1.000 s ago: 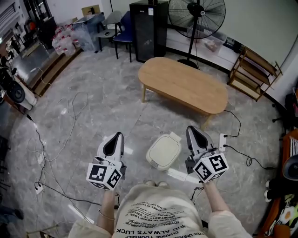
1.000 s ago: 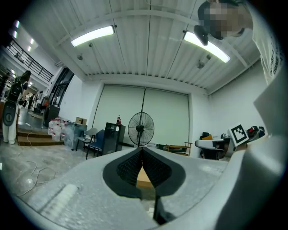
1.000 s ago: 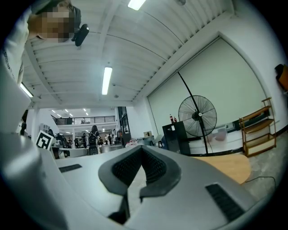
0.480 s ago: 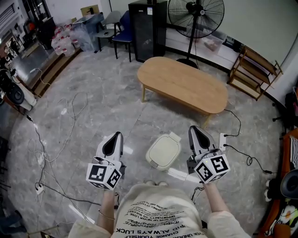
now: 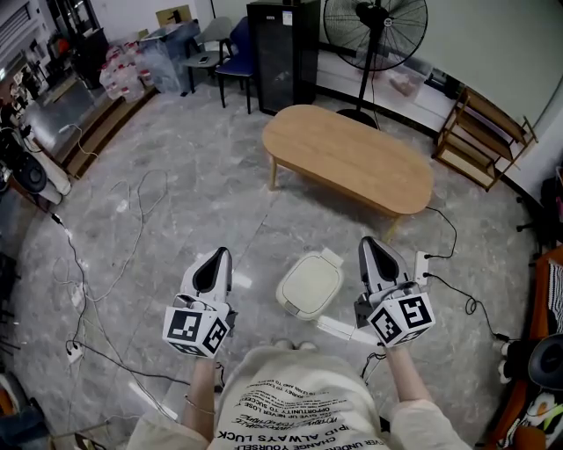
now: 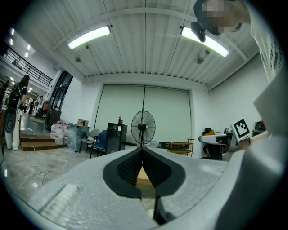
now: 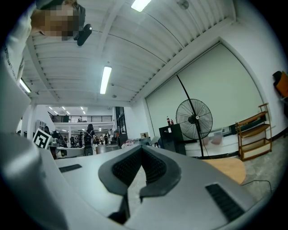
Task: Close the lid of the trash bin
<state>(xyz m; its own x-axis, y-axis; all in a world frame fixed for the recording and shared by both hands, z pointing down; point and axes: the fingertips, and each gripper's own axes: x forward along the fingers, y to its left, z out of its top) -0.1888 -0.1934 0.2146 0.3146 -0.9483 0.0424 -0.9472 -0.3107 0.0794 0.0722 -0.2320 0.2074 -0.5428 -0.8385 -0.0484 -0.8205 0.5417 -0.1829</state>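
A cream trash bin (image 5: 310, 286) stands on the grey floor in front of the person's feet, and its lid lies flat on top. My left gripper (image 5: 215, 255) is held level to the bin's left and well above it. Its jaws are shut with nothing between them, as the left gripper view (image 6: 141, 148) also shows. My right gripper (image 5: 369, 243) hangs to the bin's right, also shut and empty, with its pads meeting in the right gripper view (image 7: 141, 147). Neither gripper touches the bin.
A low oval wooden table (image 5: 347, 158) stands beyond the bin. Behind it are a standing fan (image 5: 374, 26), a black cabinet (image 5: 281, 53) and a wooden shelf (image 5: 479, 141). Cables (image 5: 132, 220) trail over the floor at left, and a power strip (image 5: 420, 264) lies at right.
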